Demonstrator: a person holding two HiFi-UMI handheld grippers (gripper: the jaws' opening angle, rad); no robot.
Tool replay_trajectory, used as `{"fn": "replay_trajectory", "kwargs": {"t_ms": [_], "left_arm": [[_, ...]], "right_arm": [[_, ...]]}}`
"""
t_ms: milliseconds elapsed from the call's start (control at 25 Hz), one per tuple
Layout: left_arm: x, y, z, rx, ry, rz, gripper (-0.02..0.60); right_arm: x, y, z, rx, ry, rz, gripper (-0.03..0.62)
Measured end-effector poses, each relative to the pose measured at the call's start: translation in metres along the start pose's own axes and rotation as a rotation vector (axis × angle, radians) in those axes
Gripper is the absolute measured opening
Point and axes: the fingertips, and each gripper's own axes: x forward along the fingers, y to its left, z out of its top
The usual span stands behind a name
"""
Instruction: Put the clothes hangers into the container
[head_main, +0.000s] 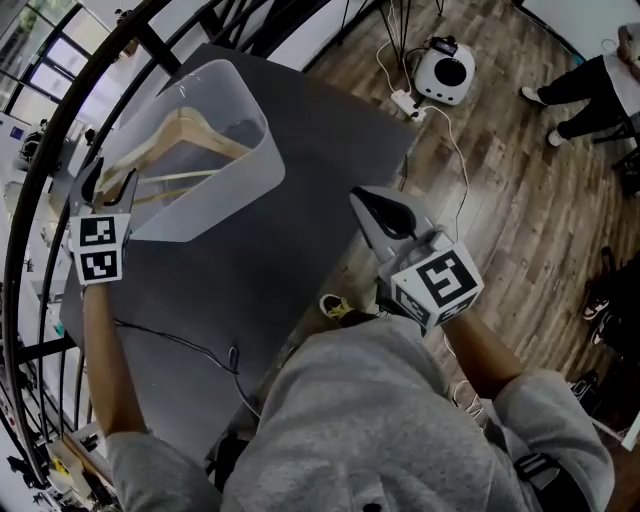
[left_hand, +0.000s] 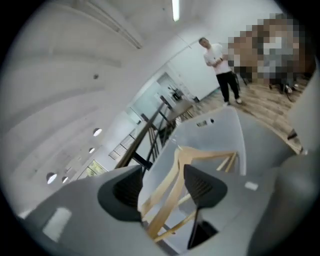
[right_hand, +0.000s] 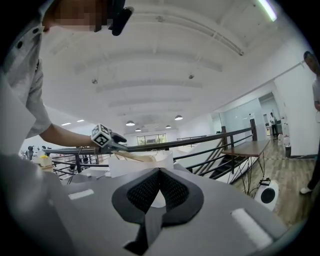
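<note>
- Wooden plank floor across the right side of the head view, beyond the bench's edge.
- Dark grey bench in the middle, with a black railing curving past its left side.
- White container standing open-topped on the bench, toward the far left corner.
- Right gripper near the bench's right edge, well apart from the container and pointing roughly level toward it. Fingers pressed together at the tips, with nothing between them.
- Left gripper at the container's near left rim, tilted down toward the opening. Fingers spread wide, with the pale wood of the hangers running through the gap and neither pad pressing on it.
- Those wooden hangers inside the container, leaning against its wall, one end reaching above the rim by the left gripper.
- Round white device on the floor past the bench's far corner, with a white cord trailing from it.
- Thin black cable snaking over the near part of the bench.
</note>
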Motion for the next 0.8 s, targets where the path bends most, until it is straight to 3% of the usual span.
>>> {"fn": "replay_trajectory", "kwargs": {"t_ms": [120, 200, 320, 440, 600, 800], "left_arm": [[-0.079, 0.005, 0.031, -0.174, -0.183, 0.166, 0.174], [-0.126, -0.014, 0.043, -0.316, -0.296, 0.217, 0.102], [-0.160, -0.069, 0.036, -0.594, -0.376, 0.179, 0.031], [-0.163, -0.132, 0.021, -0.783, -0.326, 0.097, 0.021], [-0.170, -0.182, 0.013, -0.837, -0.268, 0.049, 0.021], [-0.170, -0.193, 0.004, -0.825, -0.248, 0.025, 0.021]], "right_arm": [[-0.005, -0.003, 0.004, -0.014, 0.004, -0.026, -0.002], [-0.007, -0.003, 0.005, -0.031, 0.011, -0.040, -0.002], [-0.004, -0.002, 0.003, -0.050, 0.023, -0.054, -0.002], [-0.004, 0.002, 0.001, -0.052, 0.035, -0.053, -0.002], [-0.004, 0.009, 0.005, -0.061, 0.041, -0.035, -0.002], [0.004, 0.017, 0.008, -0.088, 0.042, -0.010, -0.002]]}}
